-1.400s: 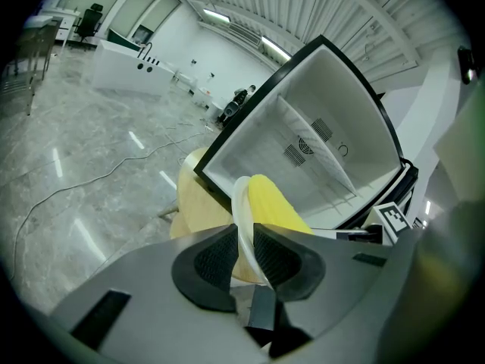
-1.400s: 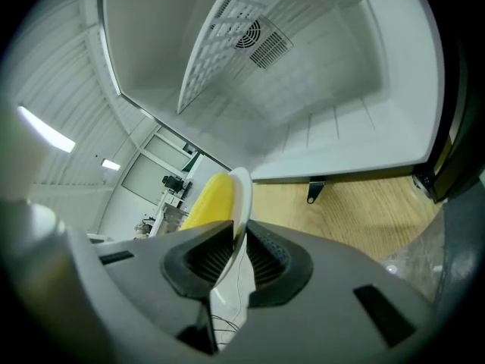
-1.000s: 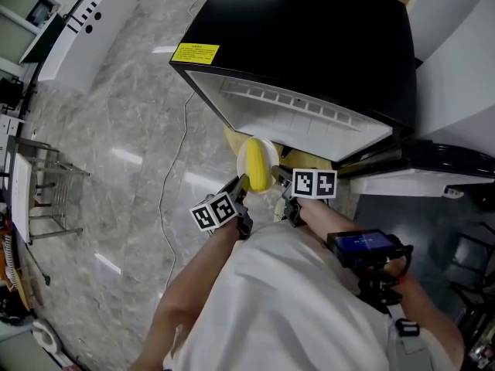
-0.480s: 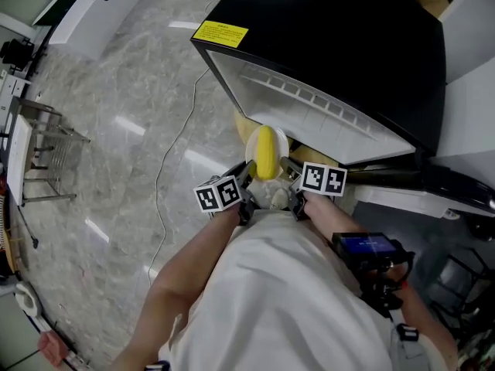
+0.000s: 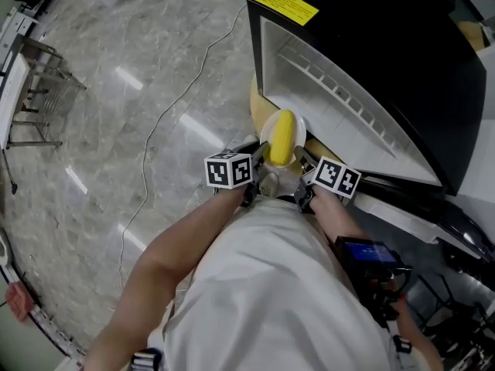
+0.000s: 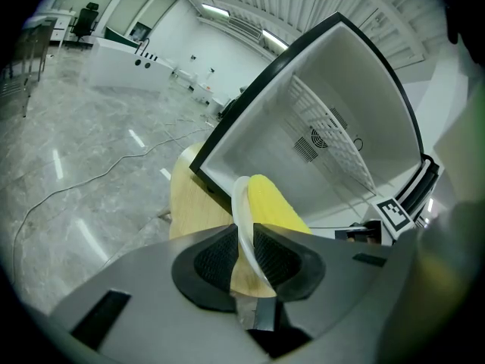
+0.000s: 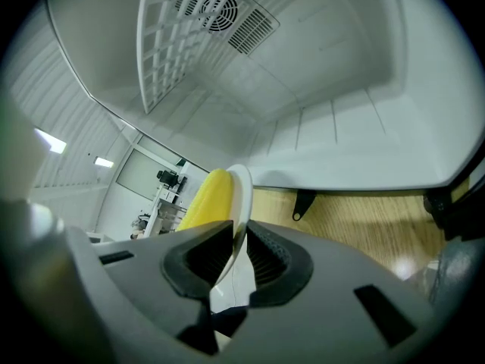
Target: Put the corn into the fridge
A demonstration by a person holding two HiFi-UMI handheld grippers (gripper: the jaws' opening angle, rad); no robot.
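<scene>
centre of the head view: a yellow corn cob (image 5: 281,136) lies on a white plate (image 5: 265,136), just before the open black fridge (image 5: 371,45) at upper right. left gripper (image 6: 243,243) and right gripper (image 7: 238,249) each pinch the plate's rim, jaws narrowed onto it.

One ear of yellow corn (image 5: 282,136) and one white plate (image 5: 265,141) sit between two grippers: one left gripper (image 5: 257,151) and one right gripper (image 5: 303,161). Each gripper carries one marker cube (image 5: 230,170), two in all. Ahead of the grippers is one black fridge (image 5: 387,45) with one yellow label (image 5: 286,5) and one wire shelf (image 7: 189,44) inside. One thin cable (image 5: 166,114) crosses the floor (image 5: 116,130) left of the left gripper.
</scene>
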